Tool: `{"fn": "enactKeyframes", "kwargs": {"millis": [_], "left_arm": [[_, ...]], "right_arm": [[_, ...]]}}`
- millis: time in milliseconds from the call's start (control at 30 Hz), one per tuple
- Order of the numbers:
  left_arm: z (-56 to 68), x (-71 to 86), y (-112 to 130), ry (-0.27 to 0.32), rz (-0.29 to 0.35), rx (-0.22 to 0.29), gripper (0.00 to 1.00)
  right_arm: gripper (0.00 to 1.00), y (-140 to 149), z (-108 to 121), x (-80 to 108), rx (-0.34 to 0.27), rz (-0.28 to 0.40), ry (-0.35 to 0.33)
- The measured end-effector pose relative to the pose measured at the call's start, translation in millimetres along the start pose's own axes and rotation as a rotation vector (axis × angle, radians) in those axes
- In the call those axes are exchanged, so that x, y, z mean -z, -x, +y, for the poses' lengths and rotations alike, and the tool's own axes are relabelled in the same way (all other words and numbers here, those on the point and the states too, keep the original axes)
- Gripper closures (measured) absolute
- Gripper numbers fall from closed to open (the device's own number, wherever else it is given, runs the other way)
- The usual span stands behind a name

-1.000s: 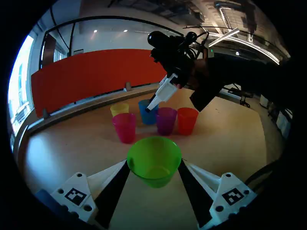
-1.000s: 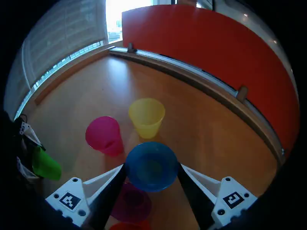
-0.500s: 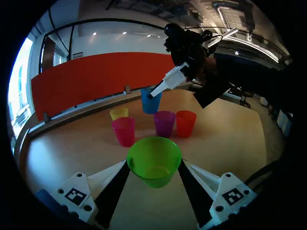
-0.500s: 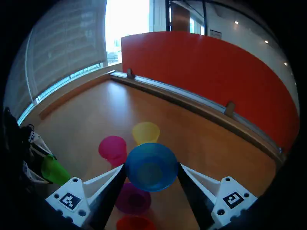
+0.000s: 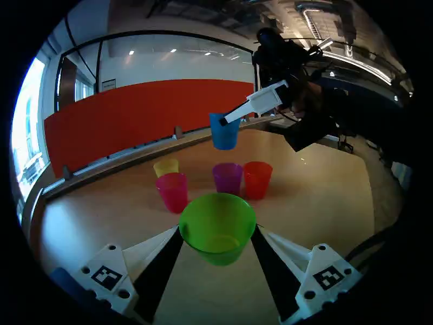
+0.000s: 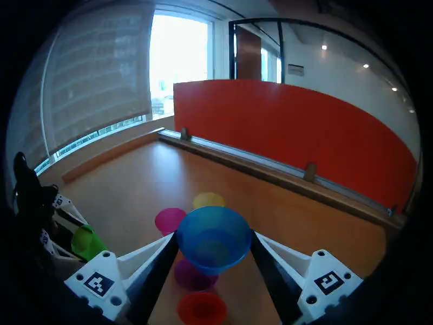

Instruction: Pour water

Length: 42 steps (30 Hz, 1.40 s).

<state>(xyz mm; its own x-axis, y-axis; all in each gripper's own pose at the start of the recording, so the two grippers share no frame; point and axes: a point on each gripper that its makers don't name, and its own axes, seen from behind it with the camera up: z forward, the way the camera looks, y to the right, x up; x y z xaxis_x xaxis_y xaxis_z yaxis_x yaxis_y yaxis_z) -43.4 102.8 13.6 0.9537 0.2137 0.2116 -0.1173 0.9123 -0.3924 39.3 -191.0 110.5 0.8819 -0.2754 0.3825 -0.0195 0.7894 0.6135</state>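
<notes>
**Item 1. Left gripper** [image 5: 216, 234]: jaws clamped on the green cup [image 5: 217, 215], one finger against each side wall. The cup sits upright between the jaws with its mouth toward the camera. Whether it holds any water cannot be told.

**Item 2. Right gripper** [image 6: 214, 236]: jaws clamped on the blue cup [image 6: 214, 254], one finger on each flank. The cup is upright with its open mouth showing, and its contents cannot be made out. In the left gripper view this cup hangs in the air, well ahead of and above the left jaws and clear of the table.

**Item 3. Cups standing on the wooden table** [image 5: 325, 189], all upright:
- pink cup [image 5: 173, 190], ahead of the left jaws and slightly to their left
- yellow cup [image 5: 166, 166], just behind the pink cup
- purple cup [image 5: 227, 177], straight ahead of the left jaws and below the lifted blue cup
- red cup [image 5: 256, 179], just beside the purple cup on its right

In the right gripper view, the purple and red cups lie beneath the right jaws. The pink and yellow cups show just past the blue cup's rim.

**Item 4. Surroundings**: a red partition [image 5: 135, 116] runs along the table's far edge. A bright window [image 6: 178, 65] lies beyond it.
</notes>
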Motion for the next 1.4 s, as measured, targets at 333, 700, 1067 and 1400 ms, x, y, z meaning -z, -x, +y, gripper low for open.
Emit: {"fn": "enactKeyframes", "kwargs": {"millis": [333, 700, 1067, 1400], "left_arm": [[8.8, 3.2, -7, 0.002, 0.017, 0.001, 0.14], [14.8, 8.7, -15, 0.000, 0.043, 0.009, 0.13], [17.0, 16.5, -18, -0.001, 0.064, 0.007, 0.14], [20.7, 21.9, -21, 0.004, 0.093, 0.007, 0.13]], "right_arm": [[0.06, 8, -9, 29.9, 0.008, 0.115, 0.050], [0.06, 6, -31, 59.0, 0.009, 0.269, 0.076], [0.06, 17, -46, 78.4, 0.008, 0.349, 0.126], [0.06, 32, -59, 93.1, -0.020, 0.403, 0.155]]}}
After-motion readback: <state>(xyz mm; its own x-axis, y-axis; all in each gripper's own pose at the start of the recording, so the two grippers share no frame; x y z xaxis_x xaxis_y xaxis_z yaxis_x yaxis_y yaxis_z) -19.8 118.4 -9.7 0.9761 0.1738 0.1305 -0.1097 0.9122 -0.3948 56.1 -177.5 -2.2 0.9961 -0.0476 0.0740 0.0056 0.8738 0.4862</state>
